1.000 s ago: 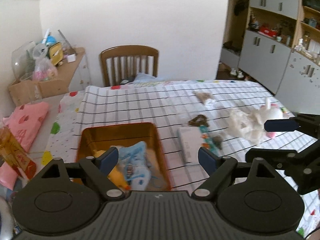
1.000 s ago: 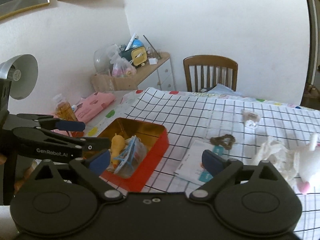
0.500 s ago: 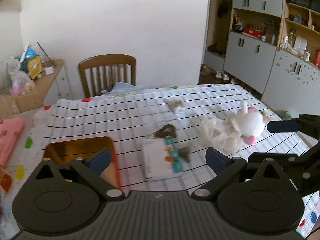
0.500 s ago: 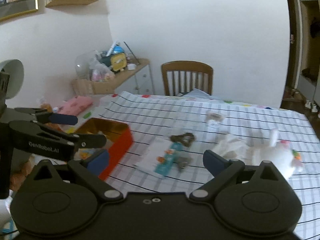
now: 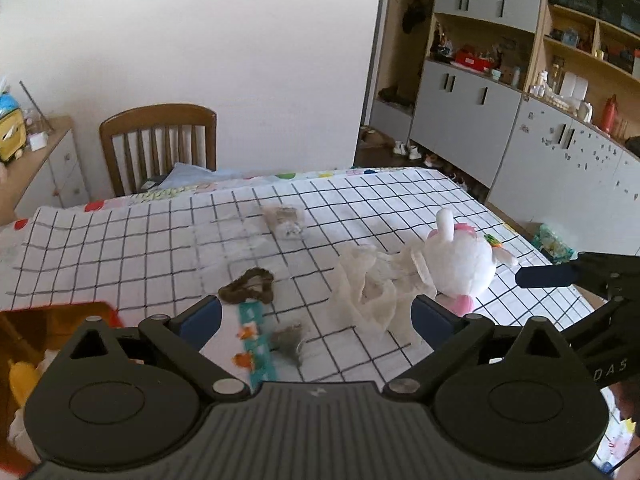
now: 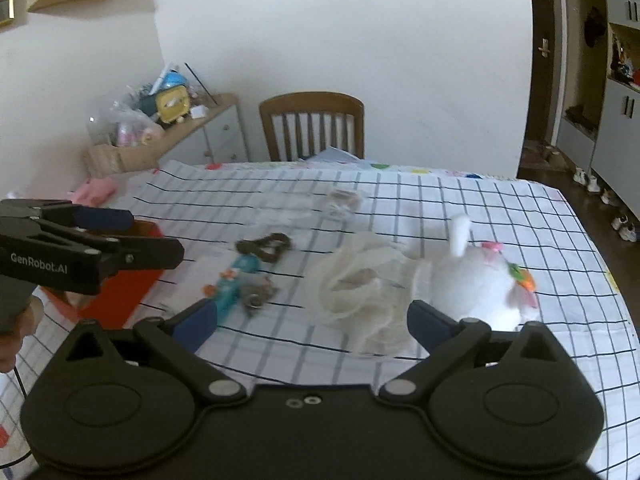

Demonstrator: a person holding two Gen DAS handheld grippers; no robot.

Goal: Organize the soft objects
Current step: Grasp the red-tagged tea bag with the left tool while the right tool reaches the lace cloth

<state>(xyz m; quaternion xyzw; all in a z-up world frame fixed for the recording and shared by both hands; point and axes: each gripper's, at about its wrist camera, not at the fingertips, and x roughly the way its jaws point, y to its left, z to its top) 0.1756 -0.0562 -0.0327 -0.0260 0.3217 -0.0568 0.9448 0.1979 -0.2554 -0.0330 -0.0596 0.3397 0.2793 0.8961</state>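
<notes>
Checked cloth covers the table (image 5: pixel 152 236), a wooden chair (image 5: pixel 158 144) behind it at upper left; your left gripper (image 5: pixel 316 316) and right gripper (image 6: pixel 312 320) both hover with jaws wide apart, holding nothing; the white plush rabbit (image 5: pixel 460 264) lies at centre right beside a crumpled white cloth (image 5: pixel 368 288); the orange box (image 6: pixel 120 284) sits at the left edge.

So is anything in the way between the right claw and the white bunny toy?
Partly. The crumpled white mesh cloth lies against the white bunny toy on its left, right ahead of the open right claw. The bunny's right side looks free, so coming in from there should avoid the cloth.
</notes>
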